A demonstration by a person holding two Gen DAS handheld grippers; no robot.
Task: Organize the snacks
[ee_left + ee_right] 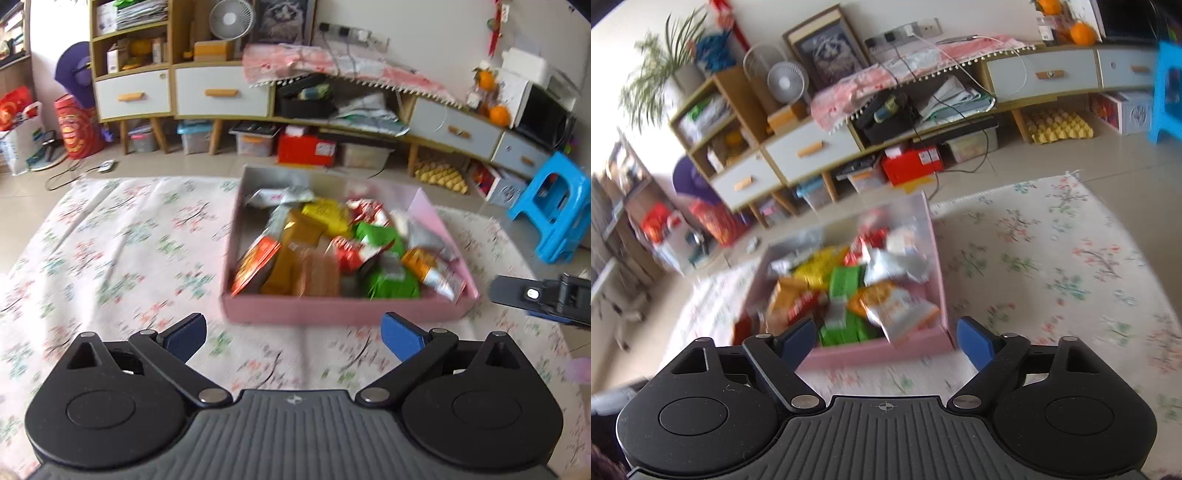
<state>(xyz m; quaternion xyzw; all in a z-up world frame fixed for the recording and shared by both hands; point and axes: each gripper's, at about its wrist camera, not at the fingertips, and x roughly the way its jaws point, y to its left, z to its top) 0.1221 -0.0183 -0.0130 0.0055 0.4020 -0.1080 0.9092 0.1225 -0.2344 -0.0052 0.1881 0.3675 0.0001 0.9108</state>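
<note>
Snacks (pixel 332 243) heaped in pink box (pixel 332 314) on floral cloth (pixel 110 240), dead ahead of my left gripper (pixel 293 334) and right gripper (pixel 884 341), both wide, empty; right seems nearer, blurred.

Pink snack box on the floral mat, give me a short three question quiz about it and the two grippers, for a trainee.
1. True or false: the left gripper holds a snack packet.
2. Where do the snack packets lie? A) scattered over the floral mat B) inside the pink box C) on the blue stool
3. Fill in: the right gripper has its jaws ____.

Key
1. False: its jaws are open with nothing between them.
2. B
3. open
</note>
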